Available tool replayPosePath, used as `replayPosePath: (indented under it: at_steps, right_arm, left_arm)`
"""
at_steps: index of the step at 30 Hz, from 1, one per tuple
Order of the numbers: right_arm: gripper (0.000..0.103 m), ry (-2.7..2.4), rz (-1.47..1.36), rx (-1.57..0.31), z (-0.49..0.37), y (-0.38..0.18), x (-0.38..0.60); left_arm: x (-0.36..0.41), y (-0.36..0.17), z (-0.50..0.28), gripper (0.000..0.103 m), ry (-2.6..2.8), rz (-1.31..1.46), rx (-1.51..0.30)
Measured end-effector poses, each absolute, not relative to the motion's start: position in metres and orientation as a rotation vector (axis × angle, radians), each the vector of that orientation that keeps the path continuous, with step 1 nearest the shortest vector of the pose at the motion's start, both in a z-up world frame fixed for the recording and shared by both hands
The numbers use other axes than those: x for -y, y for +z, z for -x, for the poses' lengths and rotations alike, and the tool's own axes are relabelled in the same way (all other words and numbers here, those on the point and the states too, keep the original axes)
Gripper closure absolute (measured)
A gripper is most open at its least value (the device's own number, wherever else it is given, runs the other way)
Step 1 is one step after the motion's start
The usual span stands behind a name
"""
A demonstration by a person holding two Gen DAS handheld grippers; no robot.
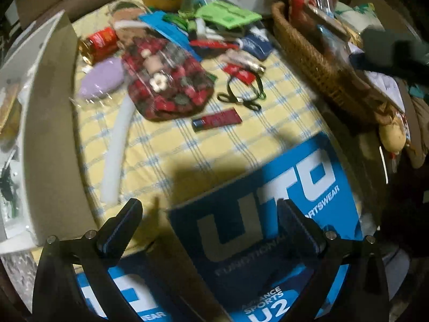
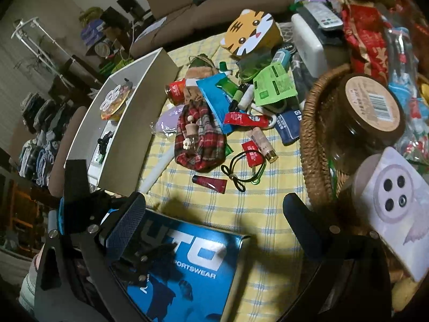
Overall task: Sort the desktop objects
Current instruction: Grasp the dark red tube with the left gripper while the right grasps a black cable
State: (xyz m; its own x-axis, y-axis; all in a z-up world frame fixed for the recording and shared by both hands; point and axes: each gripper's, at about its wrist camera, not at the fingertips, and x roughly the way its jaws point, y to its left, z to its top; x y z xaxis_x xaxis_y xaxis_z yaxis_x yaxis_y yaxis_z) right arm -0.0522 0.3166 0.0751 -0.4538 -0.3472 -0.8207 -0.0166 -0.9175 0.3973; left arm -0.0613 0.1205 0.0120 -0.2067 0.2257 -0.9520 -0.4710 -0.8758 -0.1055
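Both grippers hang above the near end of the bench (image 2: 268, 196), which is spread with a yellow checked cloth, and neither is grasping anything. The left gripper (image 1: 211, 225) is spread wide over the blue UTO box (image 1: 281, 201) lying at the near edge; the right gripper (image 2: 214, 214) is equally released, with nothing between its fingers.

This looks like a pause between picks, with the pile still largely unsorted. Loose in the middle lie a red tube (image 2: 209, 183), a black hair tie (image 2: 236, 169), a plaid pouch (image 2: 199, 139), a red can (image 2: 176, 91) and a green packet (image 2: 273, 84). A white tray (image 2: 128, 123) on the left holds a few things, and a wicker basket (image 2: 311, 139) on the right holds a jar (image 2: 372, 104).

The red tube sits nearest and apart from the rest, so it seems the easy next pick: 1 gripper would have to come down over it and close across its narrow width.

The left view is motion-blurred, so small labels are unreadable. The basket's contents overlap heavily, and the tray's inside is only partly visible.
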Motion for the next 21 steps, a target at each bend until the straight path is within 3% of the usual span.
replayPosePath:
  at_steps: [2, 4, 5, 7, 17, 20, 21]
  right_arm:
    - [0.01, -2.421, -1.532, 0.53, 0.065, 0.065, -0.315]
    - [0.047, -2.364, -1.563, 0.526, 0.078, 0.052, -0.311]
    - [0.052, -2.329, -1.595, 0.507, 0.087, 0.042, -0.307]
    - [0.054, -2.307, -1.657, 0.434, 0.102, 0.024, -0.299]
    - [0.065, -2.251, -1.758, 0.035, 0.135, -0.037, -0.266]
    - [0.074, -2.267, -1.758, -0.117, 0.13, -0.046, -0.255]
    - [0.084, -2.274, -1.759, -0.152, 0.128, -0.046, -0.254]
  left_arm:
    - [-0.109, 0.026, 0.072, 0.0, 2.187, 1.56, -0.173]
    - [-0.094, 0.033, 0.084, 0.0, 2.245, 1.534, -0.055]
    - [-0.088, 0.036, 0.089, 0.0, 2.251, 1.524, 0.004]
    - [-0.077, 0.039, 0.097, 0.0, 2.262, 1.507, 0.081]
    - [-0.071, 0.035, 0.106, 0.0, 2.24, 1.519, 0.136]
    - [-0.077, 0.034, 0.107, 0.001, 2.253, 1.518, 0.11]
    - [-0.079, 0.033, 0.108, 0.002, 2.249, 1.519, 0.107]
